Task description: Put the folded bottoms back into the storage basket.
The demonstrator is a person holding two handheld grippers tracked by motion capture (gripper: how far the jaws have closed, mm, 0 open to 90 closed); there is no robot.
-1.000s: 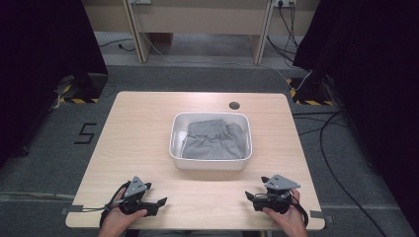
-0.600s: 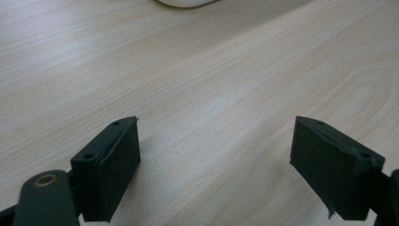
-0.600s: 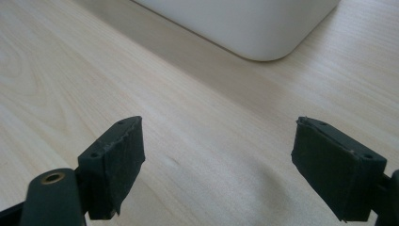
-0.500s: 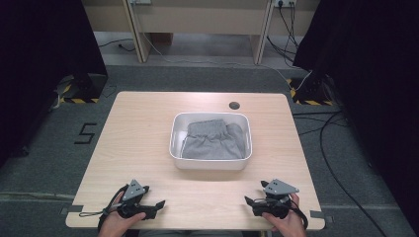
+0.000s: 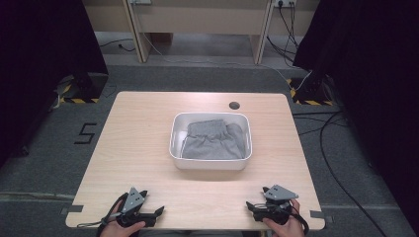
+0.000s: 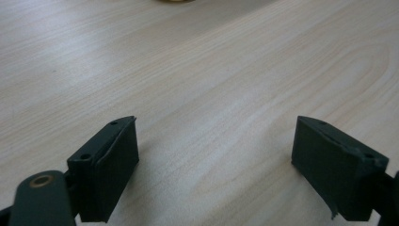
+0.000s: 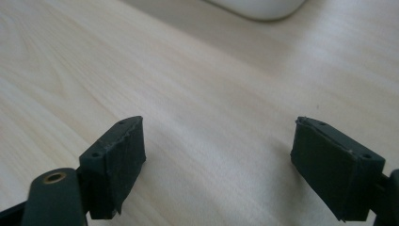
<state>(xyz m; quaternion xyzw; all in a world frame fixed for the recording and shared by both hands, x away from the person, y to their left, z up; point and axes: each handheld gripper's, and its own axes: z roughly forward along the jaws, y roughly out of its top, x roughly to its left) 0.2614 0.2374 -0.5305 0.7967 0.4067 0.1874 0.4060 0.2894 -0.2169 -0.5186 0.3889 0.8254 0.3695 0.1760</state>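
A grey cloth (image 5: 213, 141) lies inside the white tub (image 5: 211, 162) on the table (image 5: 138, 138). The left gripper (image 5: 157, 213) and right gripper (image 5: 250, 207) sit well short of the tub, each with jaws spread wide and empty.

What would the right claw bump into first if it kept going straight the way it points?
Probably the white tub with the grey cloth inside. The right claw is open and empty over bare table, and the tub's rounded edge sits ahead, slightly to one side, so it might just graze it.

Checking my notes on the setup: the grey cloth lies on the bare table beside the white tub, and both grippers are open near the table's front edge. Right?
Not quite: the high view shows the grey cloth inside the white tub, not beside it. The rest holds.
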